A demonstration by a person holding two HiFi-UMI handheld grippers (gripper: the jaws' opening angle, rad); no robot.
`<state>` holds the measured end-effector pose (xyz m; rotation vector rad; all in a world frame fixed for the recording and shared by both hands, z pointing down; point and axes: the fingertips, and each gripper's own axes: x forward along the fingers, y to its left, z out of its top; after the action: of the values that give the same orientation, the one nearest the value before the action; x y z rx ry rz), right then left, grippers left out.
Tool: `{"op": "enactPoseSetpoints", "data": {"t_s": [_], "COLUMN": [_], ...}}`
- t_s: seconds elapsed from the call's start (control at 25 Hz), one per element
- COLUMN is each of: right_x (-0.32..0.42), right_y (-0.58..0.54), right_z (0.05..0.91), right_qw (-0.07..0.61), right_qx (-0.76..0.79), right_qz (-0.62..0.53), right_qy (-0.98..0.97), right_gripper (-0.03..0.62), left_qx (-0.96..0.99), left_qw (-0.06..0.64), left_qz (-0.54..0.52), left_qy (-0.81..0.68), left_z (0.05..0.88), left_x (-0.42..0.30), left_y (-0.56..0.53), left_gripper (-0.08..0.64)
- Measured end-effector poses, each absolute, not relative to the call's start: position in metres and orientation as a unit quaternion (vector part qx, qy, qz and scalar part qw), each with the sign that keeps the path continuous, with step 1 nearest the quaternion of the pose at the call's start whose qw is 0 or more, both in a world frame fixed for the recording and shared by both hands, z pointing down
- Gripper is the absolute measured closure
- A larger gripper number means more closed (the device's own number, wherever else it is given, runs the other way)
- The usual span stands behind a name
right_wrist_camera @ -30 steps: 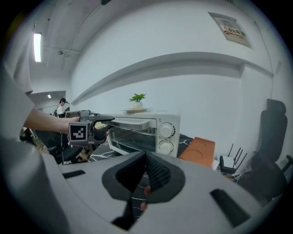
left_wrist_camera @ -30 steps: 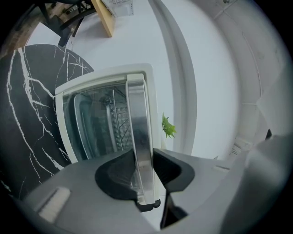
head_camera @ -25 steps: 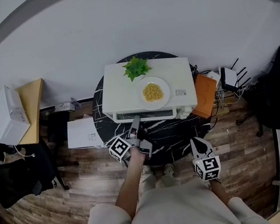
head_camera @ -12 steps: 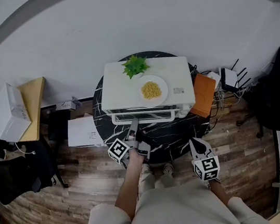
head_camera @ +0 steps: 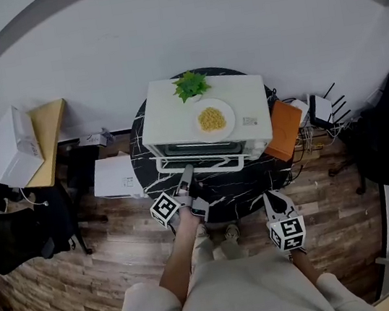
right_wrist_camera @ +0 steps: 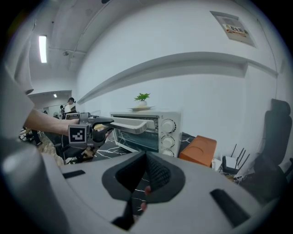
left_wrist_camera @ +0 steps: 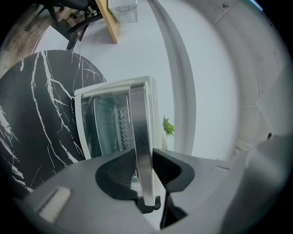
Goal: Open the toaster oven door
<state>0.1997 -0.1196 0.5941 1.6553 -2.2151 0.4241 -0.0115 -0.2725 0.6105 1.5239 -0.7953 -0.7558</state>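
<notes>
A white toaster oven point(head_camera: 204, 124) stands on a round black marble table point(head_camera: 247, 187). Its glass door is tipped partly out from the body. My left gripper point(head_camera: 185, 177) is shut on the door's silver handle bar point(head_camera: 198, 167). In the left gripper view the bar point(left_wrist_camera: 138, 132) runs between the two black pads of that gripper point(left_wrist_camera: 144, 164). My right gripper point(head_camera: 273, 201) hangs back at the table's near right edge, shut and holding nothing. In the right gripper view its pads meet point(right_wrist_camera: 145, 171), and the oven point(right_wrist_camera: 158, 125) and the pulled handle point(right_wrist_camera: 130, 124) show ahead.
On the oven's top sit a plate of yellow food point(head_camera: 212, 120) and a small green plant point(head_camera: 191, 85). An orange box point(head_camera: 285, 129) lies right of the oven. A white box point(head_camera: 14, 147) rests on a wooden desk at left. A black chair point(head_camera: 382, 136) stands at right.
The left gripper has drawn back toward me with the handle in it, and the door's top edge has come away from the oven body. The right gripper has stayed put.
</notes>
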Motion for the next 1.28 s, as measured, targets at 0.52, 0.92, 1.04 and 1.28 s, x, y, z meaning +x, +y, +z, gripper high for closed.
{"op": "enactPoseSetpoints", "data": {"t_s": [0.52,0.92,1.04,1.28], "right_x": [0.189,0.183,0.18,0.175], "right_y": [-0.119,-0.118,-0.119,-0.121], "right_z": [0.596,0.602,0.601,0.603], "right_qw": [0.173,0.175,0.173,0.175], "right_qx": [0.561,0.548,0.546,0.541], "right_qz": [0.147,0.151,0.15,0.152], "right_qy": [-0.796,-0.804,-0.806,-0.809], "right_gripper": [0.58,0.58,0.58,0.58], "left_qx": [0.645,0.641,0.638,0.636], "left_qw": [0.593,0.593,0.597,0.599], "left_qz": [-0.33,-0.335,-0.336,-0.328], "left_qy": [-0.352,-0.353,-0.353,-0.358], "left_z": [0.619,0.625,0.628,0.636], "left_x": [-0.017,-0.02,-0.021,-0.025], "left_y": [-0.252,-0.24,-0.236,-0.226], "left_gripper": [0.442,0.443,0.445,0.448]}}
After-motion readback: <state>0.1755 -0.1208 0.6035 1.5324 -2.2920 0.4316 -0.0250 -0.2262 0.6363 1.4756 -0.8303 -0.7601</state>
